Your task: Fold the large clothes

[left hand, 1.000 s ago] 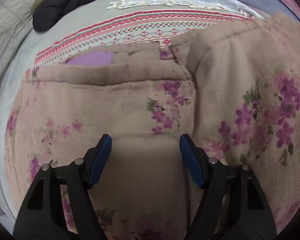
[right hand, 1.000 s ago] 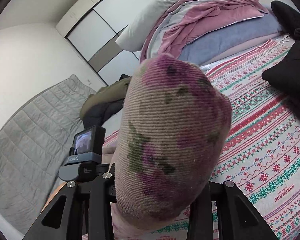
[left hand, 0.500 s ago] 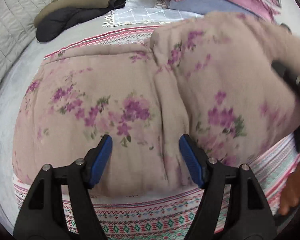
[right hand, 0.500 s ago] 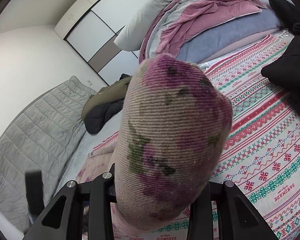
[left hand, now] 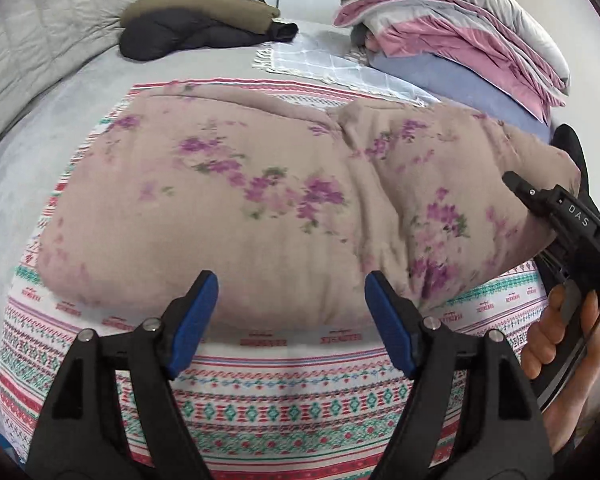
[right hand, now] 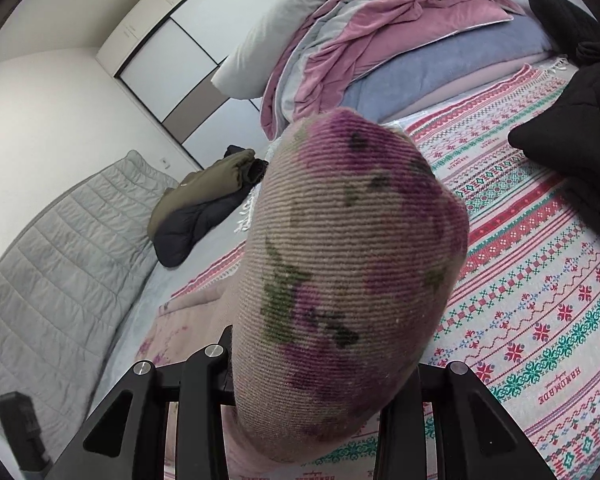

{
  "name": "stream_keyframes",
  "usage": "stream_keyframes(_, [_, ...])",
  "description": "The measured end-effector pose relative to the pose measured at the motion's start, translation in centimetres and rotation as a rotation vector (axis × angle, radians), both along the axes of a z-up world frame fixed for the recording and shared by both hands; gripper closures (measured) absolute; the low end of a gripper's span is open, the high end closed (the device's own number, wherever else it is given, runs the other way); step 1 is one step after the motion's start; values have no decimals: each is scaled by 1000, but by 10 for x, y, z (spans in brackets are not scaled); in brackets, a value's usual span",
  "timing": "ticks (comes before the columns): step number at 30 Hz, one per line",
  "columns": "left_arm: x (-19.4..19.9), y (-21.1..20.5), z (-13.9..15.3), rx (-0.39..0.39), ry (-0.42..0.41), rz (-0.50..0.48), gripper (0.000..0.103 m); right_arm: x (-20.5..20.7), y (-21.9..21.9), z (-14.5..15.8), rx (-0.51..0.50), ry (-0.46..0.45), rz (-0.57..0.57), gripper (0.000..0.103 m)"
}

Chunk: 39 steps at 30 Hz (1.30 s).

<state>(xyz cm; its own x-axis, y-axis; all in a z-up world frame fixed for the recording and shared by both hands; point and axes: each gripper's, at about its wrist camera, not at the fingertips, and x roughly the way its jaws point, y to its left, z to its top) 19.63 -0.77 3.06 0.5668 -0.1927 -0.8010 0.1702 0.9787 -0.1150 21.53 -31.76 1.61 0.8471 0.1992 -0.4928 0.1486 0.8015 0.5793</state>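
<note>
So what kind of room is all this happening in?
Most likely a bedroom. The floral garment lies on a bed covered by a patterned blanket, with a pile of pillows and bedding at one end and a sliding-door wardrobe against the wall.

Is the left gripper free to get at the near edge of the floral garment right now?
Probably yes: the left gripper is open and empty, and the floral garment has its near edge lying uncovered just beyond its fingertips.
</note>
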Motion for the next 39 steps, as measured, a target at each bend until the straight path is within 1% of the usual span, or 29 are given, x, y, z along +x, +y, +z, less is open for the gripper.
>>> stream_keyframes(1, [1,3,-4,-5,-1,-3,27,0,0,0,-4,1,-1,67])
stream_keyframes(3, [9,10,-15,-16,23,3,27,-1,0,0,-9,1,-1,67])
stream_keyframes(5, [14,23,-17,-80,25,27,27,-2,1,0,-14,1,-2,67])
stream_keyframes(7, [20,45,-15,-152,31,79,27,-2,1,-1,-14,2,-9,67])
stream_keyframes(9, [22,75,-4,-267,7,118,27,-4,4,-2,-22,5,-22,67])
stream_keyframes(10, [21,92,3,-307,-15,141,27,-4,5,-3,-34,9,-29,67])
stream_keyframes(12, [21,119,10,-321,-51,192,27,-4,7,-6,-61,22,-43,67])
stream_keyframes(13, [22,135,10,-296,-62,233,27,-3,7,-7,-63,29,-49,67])
stream_keyframes(15, [32,159,2,-260,-33,303,27,-2,4,-7,-60,41,-56,67])
stream_keyframes(16, [37,174,-6,-278,0,348,27,-1,4,-6,-57,47,-63,67])
stream_keyframes(17, [38,185,-12,-316,24,381,27,0,6,-3,-68,53,-72,67])
stream_keyframes(18, [38,201,-17,-387,47,415,27,2,11,2,-98,58,-82,67])
stream_keyframes(19, [37,219,-21,-489,62,442,28,5,22,11,-164,57,-95,67])
stream_keyframes(21, [34,239,-22,-608,58,458,28,11,49,32,-296,39,-109,67])
stream_keyframes(22, [31,252,-20,-649,45,469,28,15,69,46,-379,18,-112,67])
stream_keyframes(23, [28,258,-18,-658,32,482,28,17,89,58,-450,-7,-109,67])
stream_keyframes(25, [21,276,-16,-643,7,535,28,20,132,82,-593,-65,-85,67])
stream_keyframes(27, [17,288,-21,-647,6,596,28,21,193,105,-777,-146,-28,68])
stream_keyframes(29, [11,298,-27,-714,9,636,28,19,265,113,-1003,-233,58,68])
stream_keyframes(30, [9,298,-28,-753,8,639,28,17,302,109,-1119,-269,113,68])
stream_keyframes(31, [9,299,-29,-793,8,632,28,15,330,102,-1207,-295,161,68])
stream_keyframes(32, [9,299,-30,-809,9,627,28,11,371,84,-1335,-336,244,68])
stream_keyframes(34, [9,303,-31,-817,14,635,28,3,424,44,-1494,-377,390,67])
stream_keyframes(35, [7,306,-32,-822,17,648,28,-1,450,15,-1555,-371,499,67])
stream_keyframes(37, [3,319,-39,-856,23,684,28,-7,477,-34,-1584,-319,685,67])
stream_keyframes(38, [-1,327,-42,-877,25,700,28,-10,485,-56,-1600,-303,730,67])
stream_keyframes(39, [-3,333,-45,-894,26,715,28,-13,490,-70,-1628,-317,715,67])
